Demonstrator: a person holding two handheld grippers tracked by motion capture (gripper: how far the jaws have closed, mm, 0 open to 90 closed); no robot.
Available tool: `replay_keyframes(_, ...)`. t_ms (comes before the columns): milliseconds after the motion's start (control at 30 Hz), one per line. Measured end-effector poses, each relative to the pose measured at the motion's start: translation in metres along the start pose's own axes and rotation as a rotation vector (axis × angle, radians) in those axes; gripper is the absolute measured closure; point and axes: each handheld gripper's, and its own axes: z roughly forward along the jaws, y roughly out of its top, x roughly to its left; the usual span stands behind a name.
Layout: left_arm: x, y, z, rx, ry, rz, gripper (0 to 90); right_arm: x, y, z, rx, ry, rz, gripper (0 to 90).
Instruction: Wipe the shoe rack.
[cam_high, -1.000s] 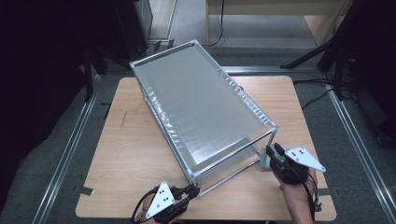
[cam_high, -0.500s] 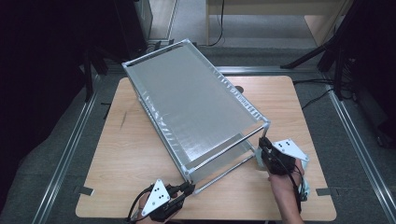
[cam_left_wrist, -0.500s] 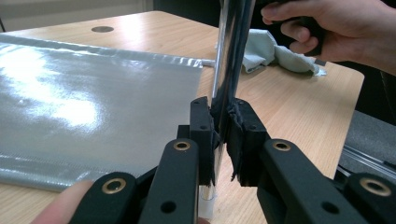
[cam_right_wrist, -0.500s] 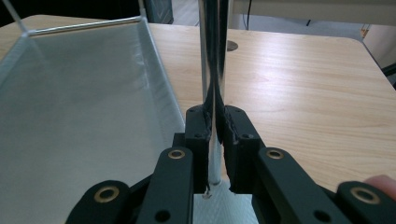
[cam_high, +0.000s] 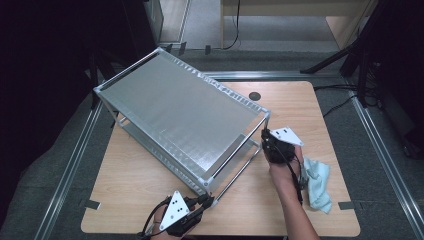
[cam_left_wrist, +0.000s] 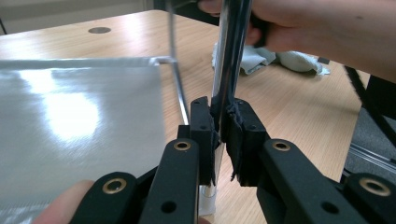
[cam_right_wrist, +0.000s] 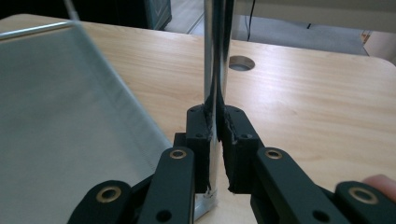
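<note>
With each near leg clamped, left gripper (cam_high: 204, 201) and right gripper (cam_high: 266, 136) held the metal rack (cam_high: 180, 117), probably to swing it across the table (cam_high: 320, 107).

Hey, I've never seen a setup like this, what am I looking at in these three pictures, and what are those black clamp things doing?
A person stands at a wooden table, holding a hand-operated clamp tool in each hand. One picture looks down from above; the other two come from cameras riding on each tool. A metal shelf rack stands on the table, and a light blue cloth lies near the right hand. The left gripper is shut on one rack leg; the right gripper has just closed on another leg.
</note>
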Motion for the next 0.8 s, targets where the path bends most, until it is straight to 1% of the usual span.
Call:
replay_keyframes(33,-0.003,0.002,0.004,0.003,0.001,0.001,81.8,0.001,0.007,0.011,0.014,0.029,-0.009,82.4)
replay_keyframes(67,-0.004,0.003,0.007,0.005,0.0,0.004,81.8,0.001,0.011,0.016,0.02,0.045,-0.012,82.2)
replay_keyframes(100,-0.005,0.004,0.009,0.008,-0.002,0.005,81.8,0.001,0.013,0.02,0.025,0.054,-0.016,82.0)
replay_keyframes(167,-0.006,0.005,0.011,0.011,-0.007,0.009,81.8,0.002,0.015,0.023,0.025,0.055,-0.02,80.9)
replay_keyframes(200,-0.007,0.006,0.013,0.013,-0.014,0.007,81.8,0.003,0.015,0.024,0.02,0.052,-0.016,77.4)
replay_keyframes(233,-0.008,0.007,0.016,0.016,-0.015,0.007,81.8,0.003,0.016,0.024,0.018,0.061,-0.005,72.6)
replay_keyframes(267,-0.009,0.01,0.023,0.017,-0.012,0.012,81.9,0.002,0.015,0.017,0.012,0.084,0.012,69.3)
replay_keyframes(367,-0.011,0.013,0.033,0.015,-0.011,0.006,81.9,-0.002,0.008,0.0,0.002,0.117,0.048,67.3)
replay_keyframes(400,-0.011,0.013,0.033,0.015,-0.011,0.006,81.8,-0.002,0.008,0.0,0.002,0.117,0.048,67.3)
replay_keyframes(433,-0.011,0.014,0.037,0.014,-0.012,0.006,81.8,-0.003,0.004,-0.007,0.002,0.12,0.049,65.4)
replay_keyframes(467,-0.012,0.017,0.045,0.013,-0.009,-0.002,81.8,-0.005,-0.004,-0.022,0.005,0.124,0.04,57.9)
replay_keyframes(500,-0.012,0.017,0.045,0.013,-0.009,-0.002,81.8,-0.005,-0.004,-0.022,0.005,0.124,0.04,57.9)
replay_keyframes(533,-0.012,0.019,0.05,0.014,-0.008,-0.004,81.8,-0.005,-0.008,-0.03,0.003,0.125,0.036,55.9)
replay_keyframes(567,-0.013,0.02,0.054,0.015,-0.005,-0.001,81.8,-0.005,-0.012,-0.039,-0.006,0.116,0.034,54.7)
replay_keyframes(600,-0.013,0.022,0.058,0.015,-0.003,0.0,81.7,-0.006,-0.02,-0.057,-0.018,0.127,0.044,53.2)
replay_keyframes(633,-0.012,0.024,0.064,0.012,-0.002,-0.01,81.4,-0.006,-0.024,-0.065,-0.024,0.137,0.048,52.7)
replay_keyframes(667,-0.012,0.024,0.064,0.012,-0.002,-0.01,80.7,-0.005,-0.027,-0.073,-0.027,0.149,0.045,51.5)
replay_keyframes(700,-0.012,0.024,0.066,0.009,-0.005,-0.02,80.7,-0.005,-0.027,-0.073,-0.027,0.149,0.045,51.5)
replay_keyframes(733,-0.011,0.024,0.067,0.02,-0.024,-0.044,72.8,-0.002,-0.036,-0.087,-0.031,0.167,0.041,49.7)
replay_keyframes(767,-0.01,0.023,0.065,0.027,-0.032,-0.043,66.6,0.0,-0.04,-0.093,-0.033,0.18,0.037,47.9)
replay_keyframes(800,-0.01,0.023,0.065,0.027,-0.032,-0.043,62.2,0.0,-0.04,-0.093,-0.033,0.18,0.037,47.9)
